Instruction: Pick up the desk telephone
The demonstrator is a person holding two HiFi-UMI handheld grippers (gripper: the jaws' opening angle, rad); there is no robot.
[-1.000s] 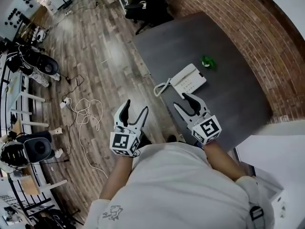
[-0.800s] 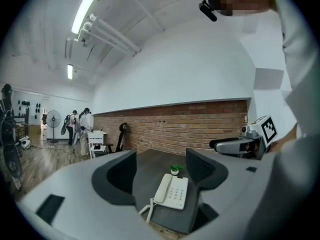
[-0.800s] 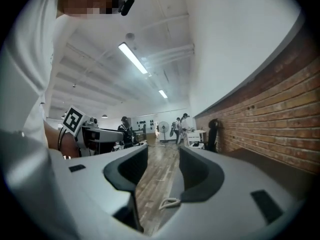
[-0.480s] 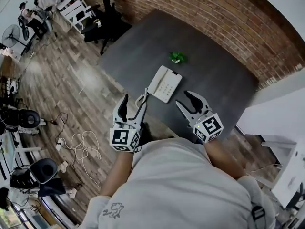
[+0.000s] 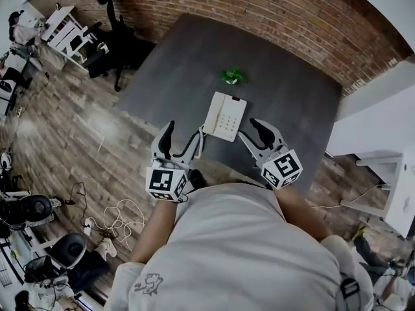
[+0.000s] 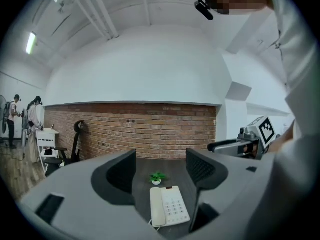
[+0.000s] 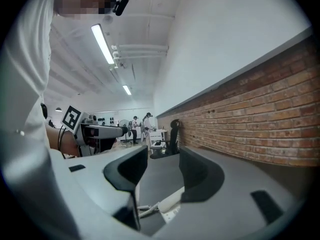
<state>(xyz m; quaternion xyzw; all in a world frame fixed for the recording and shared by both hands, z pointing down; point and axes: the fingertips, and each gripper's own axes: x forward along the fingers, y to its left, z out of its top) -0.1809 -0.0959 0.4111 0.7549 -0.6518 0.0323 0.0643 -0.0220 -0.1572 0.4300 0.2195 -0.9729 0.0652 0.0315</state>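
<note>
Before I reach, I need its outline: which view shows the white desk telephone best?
The head view: the white desk telephone lies whole on the dark grey table. The left gripper view hides its near edge; the right gripper view catches only one end.

desk telephone [image 5: 225,116]: white, with pale grey keys
table [image 5: 188,63]: plain dark grey
potted plant [image 5: 231,76]: green leaves, white pot
brick wall [image 5: 259,11]: red-brown bricks, pale mortar lines
floor [image 5: 58,135]: brown-grey wood planks
left gripper [image 5: 183,132]: black jaws, white body, cube with black-and-white square markers
right gripper [image 5: 247,129]: the same black, white and marker pattern
shirt [image 5: 227,251]: light grey
office chair [image 5: 117,41]: black
cable [image 5: 123,216]: white, on the floor
</note>
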